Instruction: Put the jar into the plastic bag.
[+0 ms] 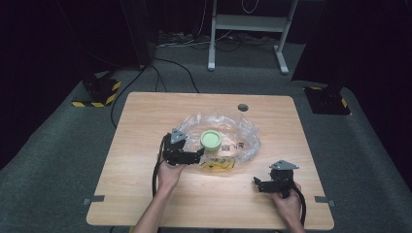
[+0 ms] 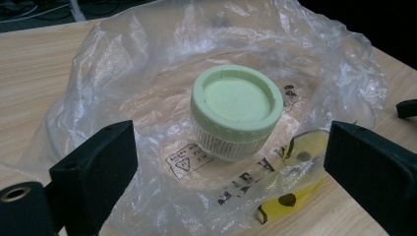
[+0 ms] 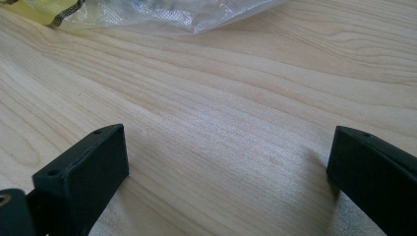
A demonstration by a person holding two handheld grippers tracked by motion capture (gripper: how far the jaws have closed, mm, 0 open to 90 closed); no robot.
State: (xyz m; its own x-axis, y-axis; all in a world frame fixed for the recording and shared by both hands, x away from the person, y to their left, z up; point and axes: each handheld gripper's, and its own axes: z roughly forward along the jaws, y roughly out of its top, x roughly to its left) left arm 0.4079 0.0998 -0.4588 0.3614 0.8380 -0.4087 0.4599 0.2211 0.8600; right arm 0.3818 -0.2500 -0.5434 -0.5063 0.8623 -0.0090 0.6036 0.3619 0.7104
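One wooden table (image 1: 145,194) carried everything, with a single round cable hole (image 1: 243,107) near its far edge. On it lay one clear plastic bag (image 1: 243,138), crumpled into a ring around the middle of the tabletop, its near edge bearing a yellow patch (image 2: 300,177) with black marks. Black printing ran across the film, including a boxed triangle symbol, but the creases and blur left none of it readable.

Two grippers were in play. The left gripper (image 2: 231,172) hovered at the bag's near-left rim with its jaws spread wide, gripping nothing; the right gripper (image 3: 226,167) sat well apart from the bag, low over bare wood toward the near-right corner, jaws likewise released and empty. In the right gripper view only a corner of the bag crossed the top edge.

One small jar (image 2: 236,115) stood upright on the bag, inside the ring, with a pale green screw lid and ribbed clear wall; its contents could not be made out.
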